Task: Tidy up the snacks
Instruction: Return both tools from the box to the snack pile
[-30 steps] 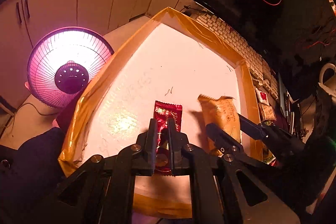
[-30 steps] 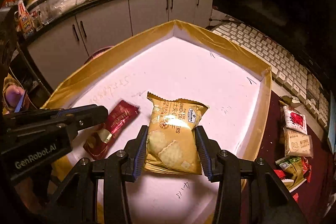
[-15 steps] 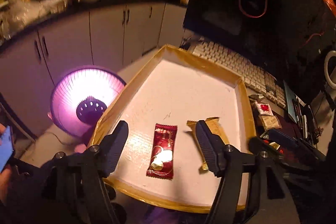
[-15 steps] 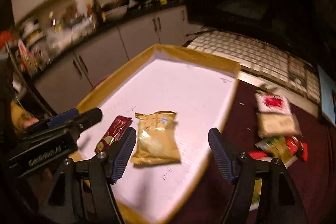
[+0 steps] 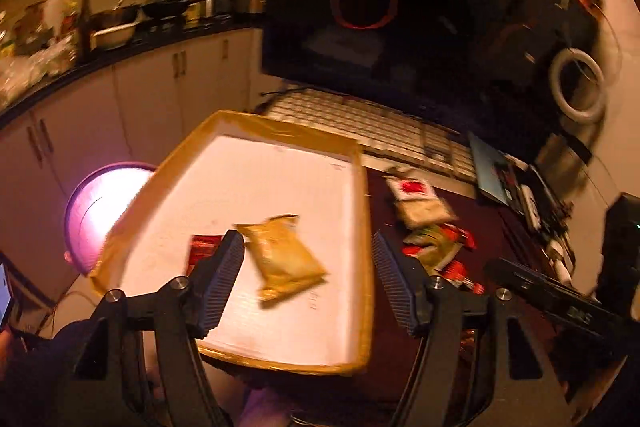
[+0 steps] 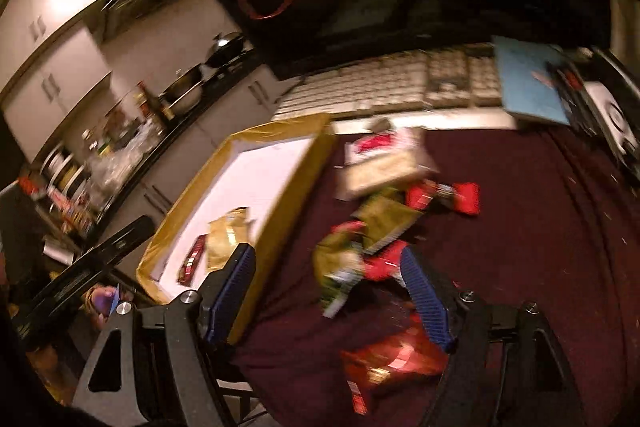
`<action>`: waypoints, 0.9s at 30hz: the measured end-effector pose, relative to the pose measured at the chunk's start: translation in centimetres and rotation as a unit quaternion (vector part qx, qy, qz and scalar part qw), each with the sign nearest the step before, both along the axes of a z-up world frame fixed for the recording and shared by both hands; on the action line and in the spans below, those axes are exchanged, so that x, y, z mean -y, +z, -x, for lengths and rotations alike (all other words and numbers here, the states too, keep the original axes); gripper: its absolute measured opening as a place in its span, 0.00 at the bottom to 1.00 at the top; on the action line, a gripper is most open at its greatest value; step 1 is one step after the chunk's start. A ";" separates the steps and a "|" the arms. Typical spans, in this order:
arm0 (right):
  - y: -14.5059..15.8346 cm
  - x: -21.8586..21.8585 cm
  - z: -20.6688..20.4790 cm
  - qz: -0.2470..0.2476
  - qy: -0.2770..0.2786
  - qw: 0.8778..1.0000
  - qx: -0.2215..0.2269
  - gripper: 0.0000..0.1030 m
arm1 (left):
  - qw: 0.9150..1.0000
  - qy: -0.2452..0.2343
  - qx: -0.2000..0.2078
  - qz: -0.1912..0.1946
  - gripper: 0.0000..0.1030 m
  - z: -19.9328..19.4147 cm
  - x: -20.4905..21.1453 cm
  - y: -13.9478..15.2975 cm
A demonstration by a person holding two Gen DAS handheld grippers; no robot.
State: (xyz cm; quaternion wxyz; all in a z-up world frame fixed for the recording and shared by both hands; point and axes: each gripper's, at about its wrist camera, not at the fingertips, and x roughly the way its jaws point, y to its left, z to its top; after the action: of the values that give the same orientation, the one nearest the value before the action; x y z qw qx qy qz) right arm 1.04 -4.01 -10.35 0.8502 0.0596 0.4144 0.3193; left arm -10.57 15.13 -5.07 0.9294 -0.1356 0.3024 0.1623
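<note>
A gold-rimmed tray (image 5: 362,227) with a white floor holds a yellow cracker packet (image 5: 286,255) and a red packet (image 5: 204,247). My left gripper (image 5: 308,281) hovers open above the tray's near end, touching neither packet; its left finger hides part of the red one. My right gripper (image 6: 328,295) is over the dark red cloth beside the tray (image 6: 280,195). Its jaws are opening, with nothing pressed between them. A loose pile of snack packets (image 6: 384,211) lies just ahead of its fingers. The yellow packet (image 6: 230,239) and red packet (image 6: 194,261) show in the tray.
A white keyboard (image 5: 360,123) and a dark monitor (image 5: 400,7) stand behind the tray. A glowing pink heater (image 5: 96,211) sits left of it. A blue pad (image 6: 528,83) lies at the back right. Another red packet (image 6: 396,359) lies under the right gripper.
Both grippers let go of their packets in the tray, opened and drew back upward. The right one swung right, from the tray to the snack pile on the cloth.
</note>
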 end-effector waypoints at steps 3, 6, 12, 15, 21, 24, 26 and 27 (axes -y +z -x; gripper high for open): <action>-0.7 1.5 -0.2 0.003 -0.013 1.000 -0.007 0.75 | 0.999 -0.041 -0.001 0.009 0.68 -0.4 2.3 0.0; -0.9 2.3 0.1 0.011 -0.014 1.000 -0.004 0.75 | 0.997 -0.076 -0.007 0.021 0.68 -0.7 4.1 -0.1; -1.1 3.4 0.7 0.025 -0.020 0.999 0.003 0.75 | 0.994 -0.101 -0.025 0.011 0.68 -0.9 6.8 -0.6; -1.3 3.9 0.5 0.025 -0.024 0.999 -0.004 0.75 | 0.993 -0.110 -0.035 0.017 0.68 -1.1 7.2 -1.1; -1.8 4.4 0.3 0.026 -0.030 0.999 -0.015 0.75 | 0.992 -0.117 -0.045 0.017 0.68 -1.5 7.9 -1.7; -1.9 4.4 0.3 0.028 -0.029 0.999 -0.014 0.75 | 0.992 -0.115 -0.042 0.018 0.68 -1.3 7.7 -1.6; -1.9 4.3 0.2 0.031 -0.031 0.999 -0.013 0.75 | 0.993 -0.112 -0.039 0.026 0.68 -1.2 7.1 -1.7; -1.9 4.3 0.0 0.032 -0.033 0.999 -0.015 0.75 | 0.992 -0.112 -0.039 0.034 0.68 -1.3 6.8 -1.9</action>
State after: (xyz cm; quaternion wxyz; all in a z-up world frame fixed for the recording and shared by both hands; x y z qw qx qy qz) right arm 1.01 -8.36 -12.28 0.8557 0.0504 0.4346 0.2765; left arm -9.29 8.33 -6.93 0.9241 -0.1258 0.3570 0.0525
